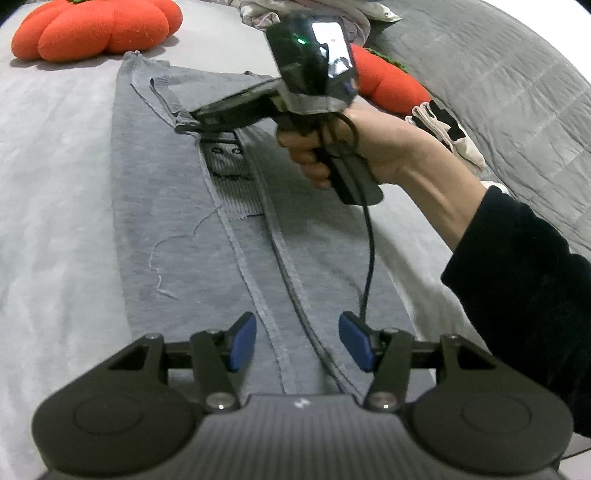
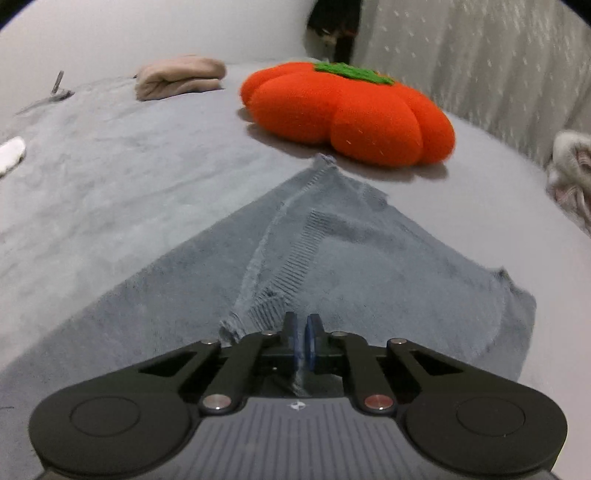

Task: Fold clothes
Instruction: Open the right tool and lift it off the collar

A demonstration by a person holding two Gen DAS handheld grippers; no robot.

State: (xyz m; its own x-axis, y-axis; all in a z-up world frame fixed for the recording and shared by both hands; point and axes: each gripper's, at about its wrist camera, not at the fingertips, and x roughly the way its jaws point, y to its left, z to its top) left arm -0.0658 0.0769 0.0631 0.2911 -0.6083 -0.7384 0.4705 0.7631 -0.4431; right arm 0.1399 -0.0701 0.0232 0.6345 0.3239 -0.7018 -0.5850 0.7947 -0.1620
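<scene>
A grey garment (image 1: pixel 177 206) lies flat on the grey bed, its sides folded in along the middle. My left gripper (image 1: pixel 298 341) is open just above the garment's near end, blue pads apart over a seam. My right gripper (image 2: pixel 303 341) is shut on a fold of the garment's edge (image 2: pixel 266 310); in the left wrist view it (image 1: pixel 192 120) pinches the fabric near the far end, held by a hand. The garment (image 2: pixel 369 266) spreads ahead of it.
An orange pumpkin cushion (image 1: pixel 96 26) lies at the far end of the bed and also shows in the right wrist view (image 2: pixel 351 110). A second orange cushion (image 1: pixel 391 85), a grey quilt (image 1: pixel 498 74), a folded beige cloth (image 2: pixel 177 75) and a clothes pile (image 2: pixel 570 173) lie around.
</scene>
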